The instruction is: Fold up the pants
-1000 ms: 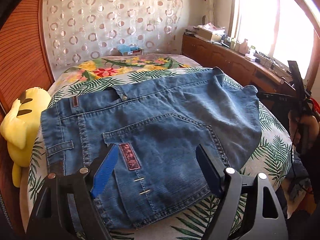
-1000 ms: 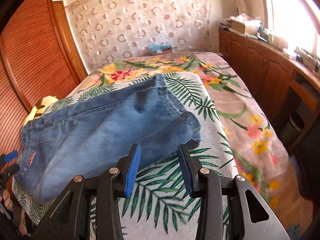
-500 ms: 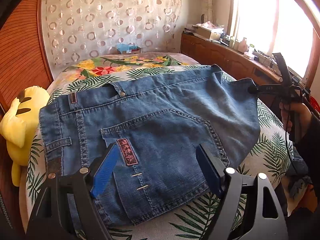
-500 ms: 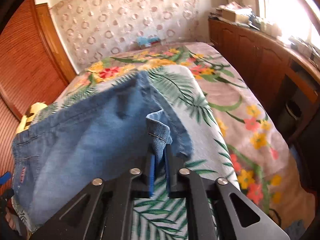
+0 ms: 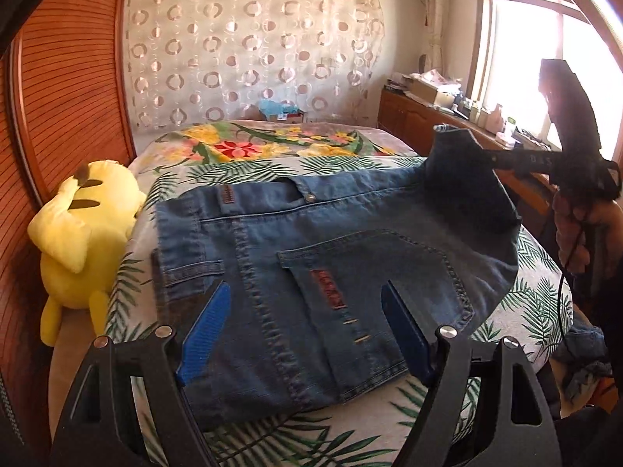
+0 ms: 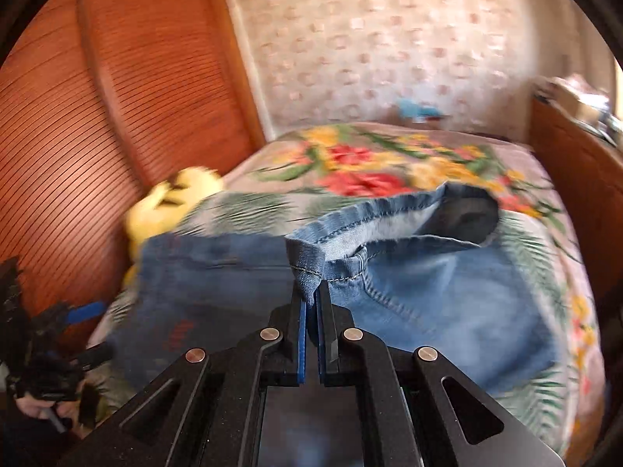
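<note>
Our right tongs (image 6: 310, 303) are clamped on the hem of the pants (image 5: 331, 257), leg end lifted off the bed (image 5: 272, 163). Our left tongs (image 5: 307, 325) gape wide above the waist end, gripping nothing. The pants otherwise lie flat beside a yellow plush (image 5: 81, 233).
</note>
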The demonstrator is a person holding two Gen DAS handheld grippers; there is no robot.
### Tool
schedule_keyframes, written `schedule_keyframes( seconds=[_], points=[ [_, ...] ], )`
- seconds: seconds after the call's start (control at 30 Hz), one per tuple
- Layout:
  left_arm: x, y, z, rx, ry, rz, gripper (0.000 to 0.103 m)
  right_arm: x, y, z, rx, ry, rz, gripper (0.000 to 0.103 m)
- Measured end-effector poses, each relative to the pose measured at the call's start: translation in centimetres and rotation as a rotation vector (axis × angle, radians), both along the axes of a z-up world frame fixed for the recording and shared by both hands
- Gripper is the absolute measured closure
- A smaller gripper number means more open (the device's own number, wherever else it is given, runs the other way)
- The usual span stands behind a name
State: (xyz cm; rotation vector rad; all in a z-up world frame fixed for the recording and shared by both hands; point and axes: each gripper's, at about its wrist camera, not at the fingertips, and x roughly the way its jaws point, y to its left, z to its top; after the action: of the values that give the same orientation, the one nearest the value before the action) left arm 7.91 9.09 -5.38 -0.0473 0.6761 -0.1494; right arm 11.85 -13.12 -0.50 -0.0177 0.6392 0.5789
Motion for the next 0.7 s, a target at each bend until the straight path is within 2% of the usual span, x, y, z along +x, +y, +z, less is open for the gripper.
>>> schedule_keyframes(
  seconds=[0.17,0.3,0.5,0.57,0.6,0.7],
  points=[
    [-0.9,2.1,-0.3,-0.004,-0.001,0.041,0.023,-3.4,6.1,-0.4,-0.013,0.026,0.178,0.099],
    [-1.1,3.4,-0.8,-0.013,0.003,0.068,0.023,-5.2,8.0,-2.1,-0.060,0.071,0.220,0.099],
    [-0.5,3.4,-1.3,-0.023,0.011,0.068,0.023,-5.2,6.8,-2.4,-0.090,0.070,0.204,0.087],
    [-0.2,2.9,-1.2,-0.027,0.008,0.055,0.023,-5.5,6.1,-1.5,-0.088,0.051,0.185,0.070],
    [0.1,2.5,-1.2,-0.027,0.007,0.045,0.023,-5.4,5.7,-1.2,-0.088,0.039,0.174,0.068],
    [0.7,1.5,-1.0,-0.028,0.008,0.016,0.023,-6.1,4.0,-1.3,-0.081,-0.002,0.144,0.067]
  ],
)
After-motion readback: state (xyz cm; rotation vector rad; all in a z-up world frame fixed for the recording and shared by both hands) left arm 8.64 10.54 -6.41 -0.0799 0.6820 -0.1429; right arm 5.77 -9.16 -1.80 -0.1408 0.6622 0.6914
